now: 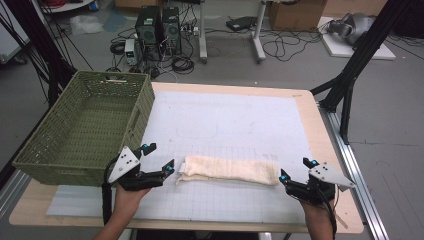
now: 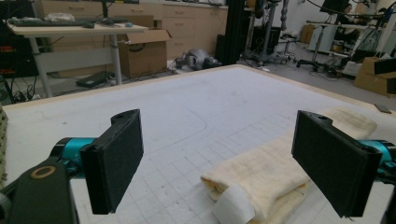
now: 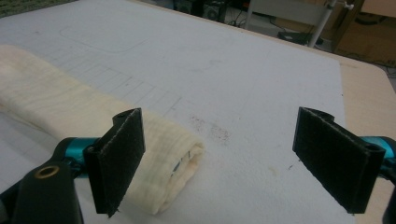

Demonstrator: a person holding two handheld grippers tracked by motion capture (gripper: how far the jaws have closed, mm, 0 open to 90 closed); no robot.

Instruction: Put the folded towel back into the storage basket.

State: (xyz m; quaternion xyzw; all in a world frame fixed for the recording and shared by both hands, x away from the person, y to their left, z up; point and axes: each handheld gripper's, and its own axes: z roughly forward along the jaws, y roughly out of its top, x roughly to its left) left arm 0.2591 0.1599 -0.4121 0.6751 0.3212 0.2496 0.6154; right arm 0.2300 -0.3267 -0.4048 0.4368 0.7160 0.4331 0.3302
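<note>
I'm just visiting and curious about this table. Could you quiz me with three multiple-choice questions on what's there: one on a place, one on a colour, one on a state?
1. Where does the basket stand?
A. at the table's left edge
B. at the table's right edge
C. on the floor

2. What colour is the towel?
A. blue
B. cream
C. red

3. How is the towel lying?
A. spread flat over the table
B. folded into a long strip
C. hanging from the basket

Answers: 1 A, the high view shows it beside the left hand-held gripper. 2 B, it looks pale cream in every view. 3 B, it lies as a narrow layered strip between the two grippers, the right hand-held gripper at its other end.
</note>
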